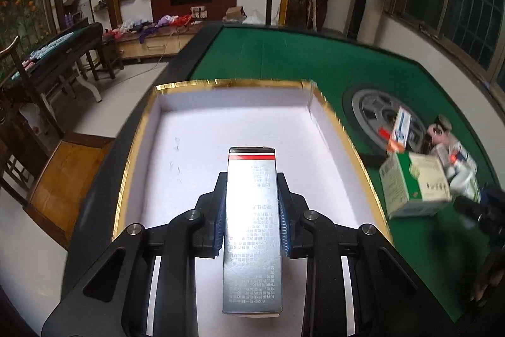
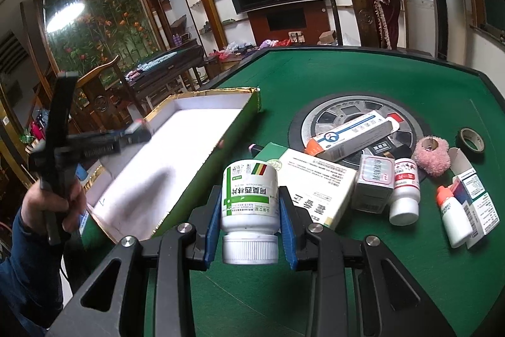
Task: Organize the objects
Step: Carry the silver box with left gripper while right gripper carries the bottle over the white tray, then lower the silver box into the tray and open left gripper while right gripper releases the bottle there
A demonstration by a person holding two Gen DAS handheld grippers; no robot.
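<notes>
- The big green table has a dark edge and a round silver wheel plate in its middle.
- A wide, flat box sits on the table. It is white inside and has a shiny gold rim.
- The left gripper hangs over the white inside of the flat box. Its blue pads press on both long sides of a tall silver box with a red stripe near its far end. The jaws are squeezed in tight on it.
- The right gripper is over the green table, just beside the flat box. Its blue pads hug a white pill bottle with a green label. The bottle's white cap points back at the camera.
- A person's hand in a dark blue sleeve holds the left gripper.
- A pile of medicine things lies near the wheel plate: a green and white carton, a long white and blue box, a small white bottle with a red label, and a dropper bottle with an orange top.
- A fluffy pink ball and a roll of tape lie near the pile.
</notes>
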